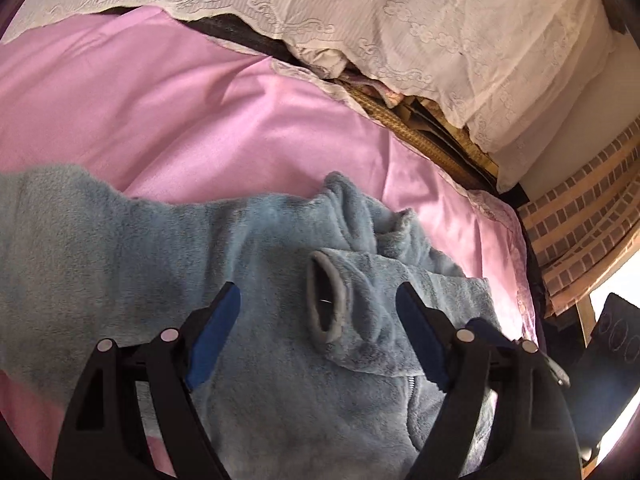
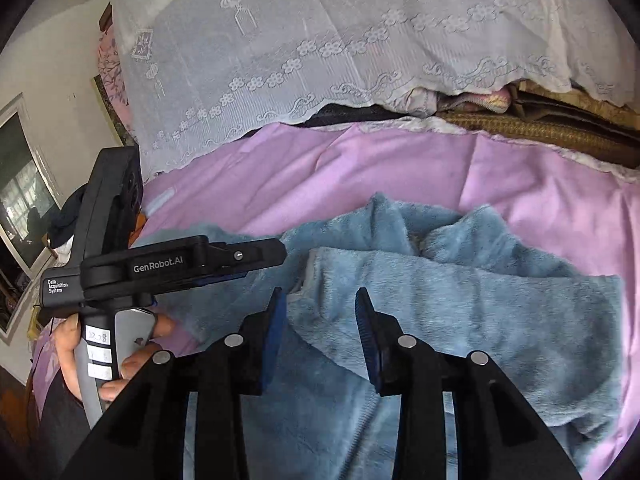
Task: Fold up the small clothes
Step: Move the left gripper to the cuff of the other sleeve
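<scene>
- Lying on the pink sheet (image 1: 192,120), the blue fleece garment (image 1: 140,248) had one sleeve (image 1: 380,300) folded across its body, cuff (image 1: 326,300) gaping.
- Left gripper (image 1: 316,304) hovered over that cuff, jaws wide apart, holding nothing; right gripper (image 2: 320,312) was likewise parted and empty above the fleece (image 2: 460,320).
- Thick pile could have slipped from a shallow pinch, or a bite might have caught two layers and dragged the fold apart.
- Garment's hem, far sleeve and zip were cut off or bunched; lace cover (image 2: 320,40) hid the bedding behind.
</scene>
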`<state>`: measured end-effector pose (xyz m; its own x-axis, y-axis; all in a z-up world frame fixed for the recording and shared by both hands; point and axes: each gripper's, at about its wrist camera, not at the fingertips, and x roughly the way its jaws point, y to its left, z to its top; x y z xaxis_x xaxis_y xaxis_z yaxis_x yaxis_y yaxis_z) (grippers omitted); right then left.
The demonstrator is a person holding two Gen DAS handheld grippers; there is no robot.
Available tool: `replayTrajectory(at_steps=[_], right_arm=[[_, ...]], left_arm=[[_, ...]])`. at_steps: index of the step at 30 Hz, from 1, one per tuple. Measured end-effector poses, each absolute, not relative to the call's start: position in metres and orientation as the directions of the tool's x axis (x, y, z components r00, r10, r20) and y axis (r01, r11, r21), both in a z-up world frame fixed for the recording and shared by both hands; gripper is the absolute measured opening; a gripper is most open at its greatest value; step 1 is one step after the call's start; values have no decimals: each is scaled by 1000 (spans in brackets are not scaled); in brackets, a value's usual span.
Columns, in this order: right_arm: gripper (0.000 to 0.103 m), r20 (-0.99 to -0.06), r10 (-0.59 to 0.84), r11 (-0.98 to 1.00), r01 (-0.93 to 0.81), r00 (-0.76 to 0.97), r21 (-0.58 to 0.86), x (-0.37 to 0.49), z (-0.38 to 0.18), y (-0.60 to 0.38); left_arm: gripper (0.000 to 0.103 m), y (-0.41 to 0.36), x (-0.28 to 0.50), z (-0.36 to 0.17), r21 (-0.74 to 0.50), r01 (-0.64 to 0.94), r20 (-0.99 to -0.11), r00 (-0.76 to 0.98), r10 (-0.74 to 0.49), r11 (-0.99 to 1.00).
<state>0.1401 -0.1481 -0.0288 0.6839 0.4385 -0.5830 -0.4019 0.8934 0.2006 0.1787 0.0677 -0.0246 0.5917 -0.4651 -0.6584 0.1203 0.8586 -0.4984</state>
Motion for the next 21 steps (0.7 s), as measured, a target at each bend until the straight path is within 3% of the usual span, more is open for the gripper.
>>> replayTrajectory(at_steps=[3,7,10,12,15,19,21], right_arm=[[36,-596,341,938,-307,727,163,136,-26,-197],[34,-639,276,961,-187,718,204,142,-45,-255],[34,-675,256,964,-128,692,234,146,-71,-282],[23,-699,284,953,-111,656,283,149,-94,-297],[19,-683,365,915,-110,633,388,152,-108,-315],[17,-662,387,899,-102,642,426,146,-100,-320],[21,-635,395,893,-114,664,435,147,-83,-319]], left_arm=[[85,33,173,-19,-427,185,-676,585,-448,885],[86,4,176,-35,-363,202,-726,551,-412,910],[86,1,183,-60,-273,160,-794,519,-316,949],[86,5,184,-69,-277,160,-797,513,-320,947],[87,2,179,-68,-229,169,-800,528,-285,959],[86,10,169,-57,-245,144,-785,551,-283,959],[86,13,162,-43,-265,153,-758,578,-304,952]])
